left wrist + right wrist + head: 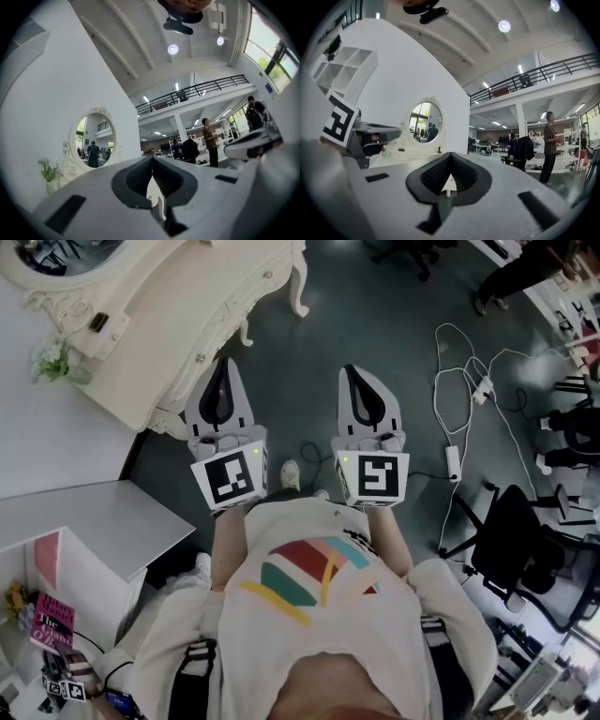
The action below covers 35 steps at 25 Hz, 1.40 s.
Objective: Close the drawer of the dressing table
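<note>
Both tools are up and level: the left gripper (223,371) has its ribbed black pads pressed together on nothing, and the right gripper (361,381) is clamped shut and empty too, both smooth pale-grey shells tapering to a point. Just ahead on the left stands the dressing table (187,306), glossy cream with scrolled carving and curved legs, its far end cut off, and I can't pick out its drawer from anywhere. Its oval mirror (92,140) sits in an ornate frame beside small flowers (48,169), and the white shelf (103,521) holds a pink book (52,622).
</note>
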### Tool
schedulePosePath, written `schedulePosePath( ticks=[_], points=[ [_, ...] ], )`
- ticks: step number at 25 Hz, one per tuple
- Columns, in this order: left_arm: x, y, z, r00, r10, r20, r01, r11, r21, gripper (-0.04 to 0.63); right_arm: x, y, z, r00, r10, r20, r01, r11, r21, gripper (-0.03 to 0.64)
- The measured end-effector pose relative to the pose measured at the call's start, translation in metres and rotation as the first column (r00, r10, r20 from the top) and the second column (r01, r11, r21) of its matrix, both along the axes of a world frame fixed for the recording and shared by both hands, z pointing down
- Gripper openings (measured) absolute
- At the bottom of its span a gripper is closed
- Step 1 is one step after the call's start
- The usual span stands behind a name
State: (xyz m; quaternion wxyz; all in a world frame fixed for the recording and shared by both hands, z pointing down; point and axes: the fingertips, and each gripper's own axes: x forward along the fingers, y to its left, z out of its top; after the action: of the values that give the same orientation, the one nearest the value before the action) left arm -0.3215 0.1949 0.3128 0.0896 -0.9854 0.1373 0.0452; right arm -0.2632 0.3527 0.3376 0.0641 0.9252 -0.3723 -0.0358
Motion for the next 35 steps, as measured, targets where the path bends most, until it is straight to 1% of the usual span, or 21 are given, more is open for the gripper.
schedulePosePath(
  ticks=[5, 9, 13, 15, 20, 22, 25, 28, 32, 35],
  points=[
    [0.004, -0.012, -0.005, 0.999, -0.012, -0.034, 0.011, 1.000, -0.018, 0.006, 0.002, -0.013, -0.001, 1.000, -0.010, -0.002, 0.010, 1.000, 0.006, 0.000],
    [0.007, -0.016, 0.001, 1.000, 0.002, 0.000, -0.002, 1.000, -0.002, 0.006, 0.004, -0.020, -0.002, 1.000, -0.009, 0.010, 0.009, 1.000, 0.003, 0.000],
    [0.012, -0.026, 0.000, 1.000, 0.011, -0.002, -0.011, 1.000, 0.004, 0.006, 0.010, -0.027, -0.001, 1.000, -0.001, -0.002, 0.001, 1.000, 0.002, 0.000],
    [0.015, -0.034, -0.002, 1.000, 0.009, -0.014, -0.009, 1.000, -0.004, 0.006, 0.012, -0.031, 0.000, 1.000, 0.006, 0.004, -0.006, 1.000, 0.011, 0.000],
    [0.021, -0.045, -0.009, 0.997, 0.015, -0.069, -0.017, 0.999, -0.030, 0.006, 0.016, -0.033, 0.003, 0.999, 0.022, 0.034, -0.023, 0.999, 0.034, 0.000],
    [0.023, -0.050, -0.009, 0.996, 0.012, -0.083, -0.015, 0.999, -0.035, 0.006, 0.017, -0.036, 0.006, 0.999, 0.026, 0.023, -0.026, 0.999, 0.027, 0.000],
    [0.030, -0.059, -0.005, 0.997, 0.006, -0.083, -0.009, 0.999, -0.038, 0.006, 0.018, -0.044, 0.007, 1.000, 0.001, 0.015, -0.002, 1.000, 0.012, 0.000],
    [0.039, -0.066, -0.008, 0.996, -0.003, -0.091, 0.000, 1.000, -0.027, 0.006, 0.027, -0.055, 0.007, 0.999, -0.038, 0.020, 0.037, 0.999, 0.029, 0.000],
    [0.059, -0.077, -0.017, 0.993, -0.015, -0.119, 0.014, 1.000, -0.007, 0.006, 0.052, -0.079, 0.002, 0.996, -0.094, -0.007, 0.094, 0.994, 0.048, 0.000],
    [0.079, -0.088, -0.016, 0.993, -0.030, -0.111, 0.032, 0.999, 0.014, 0.006, 0.076, -0.098, -0.002, 0.992, -0.124, -0.023, 0.126, 0.989, 0.074, 0.000]
  ],
)
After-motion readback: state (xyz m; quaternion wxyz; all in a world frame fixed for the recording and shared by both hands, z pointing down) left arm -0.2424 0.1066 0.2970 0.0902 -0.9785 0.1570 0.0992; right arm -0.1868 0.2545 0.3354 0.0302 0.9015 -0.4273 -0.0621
